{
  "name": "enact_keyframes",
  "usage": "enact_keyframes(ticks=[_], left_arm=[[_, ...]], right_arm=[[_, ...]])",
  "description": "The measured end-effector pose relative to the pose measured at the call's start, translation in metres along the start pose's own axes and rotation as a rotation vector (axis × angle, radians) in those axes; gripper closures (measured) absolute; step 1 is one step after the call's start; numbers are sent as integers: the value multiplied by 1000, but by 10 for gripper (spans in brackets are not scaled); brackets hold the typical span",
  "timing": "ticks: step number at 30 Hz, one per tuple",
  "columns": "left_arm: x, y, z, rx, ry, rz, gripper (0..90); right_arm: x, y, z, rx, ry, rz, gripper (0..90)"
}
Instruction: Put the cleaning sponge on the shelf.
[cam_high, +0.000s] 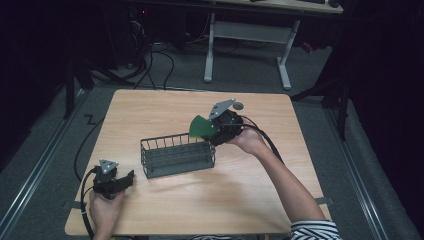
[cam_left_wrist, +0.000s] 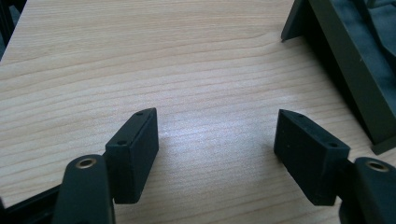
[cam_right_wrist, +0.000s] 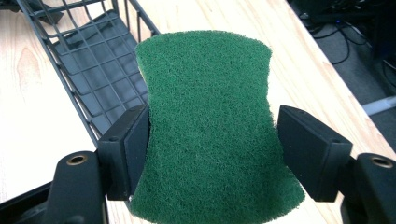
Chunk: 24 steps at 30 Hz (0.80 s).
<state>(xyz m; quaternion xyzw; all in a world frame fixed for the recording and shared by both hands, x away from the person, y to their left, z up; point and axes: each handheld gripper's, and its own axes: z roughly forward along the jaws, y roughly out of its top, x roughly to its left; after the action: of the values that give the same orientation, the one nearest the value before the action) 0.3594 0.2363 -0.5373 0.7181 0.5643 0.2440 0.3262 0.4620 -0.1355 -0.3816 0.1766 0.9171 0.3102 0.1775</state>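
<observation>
A green scouring sponge (cam_high: 201, 127) with a narrow waist is clamped by my right gripper (cam_high: 209, 132). It hangs above the far right end of a dark wire basket (cam_high: 177, 155) on the wooden table (cam_high: 200, 200). In the right gripper view both pads squeeze the waist of the sponge (cam_right_wrist: 205, 84), held by my right gripper (cam_right_wrist: 212, 135), and the basket (cam_right_wrist: 88, 60) lies below to the left. My left gripper (cam_high: 127, 177) rests near the table's front left corner. Its jaws stand open over bare wood in the left gripper view (cam_left_wrist: 215, 135), with the basket's end (cam_left_wrist: 355, 56) to the right.
A white-legged desk (cam_high: 250, 45) stands behind the table, with cables on the grey floor. A small dark disc (cam_high: 238, 105) lies near the table's far edge. Bare wood spreads in front of the basket.
</observation>
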Motion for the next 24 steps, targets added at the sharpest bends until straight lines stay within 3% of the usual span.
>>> enact_keyframes(ticks=[13, 24], left_arm=[[0, 0, 0, 0, 0, 0, 312], [0, 0, 0, 1, 0, 1, 313]], right_arm=[[10, 11, 26, 40, 55, -69, 282], [10, 6, 35, 44, 88, -37, 278]])
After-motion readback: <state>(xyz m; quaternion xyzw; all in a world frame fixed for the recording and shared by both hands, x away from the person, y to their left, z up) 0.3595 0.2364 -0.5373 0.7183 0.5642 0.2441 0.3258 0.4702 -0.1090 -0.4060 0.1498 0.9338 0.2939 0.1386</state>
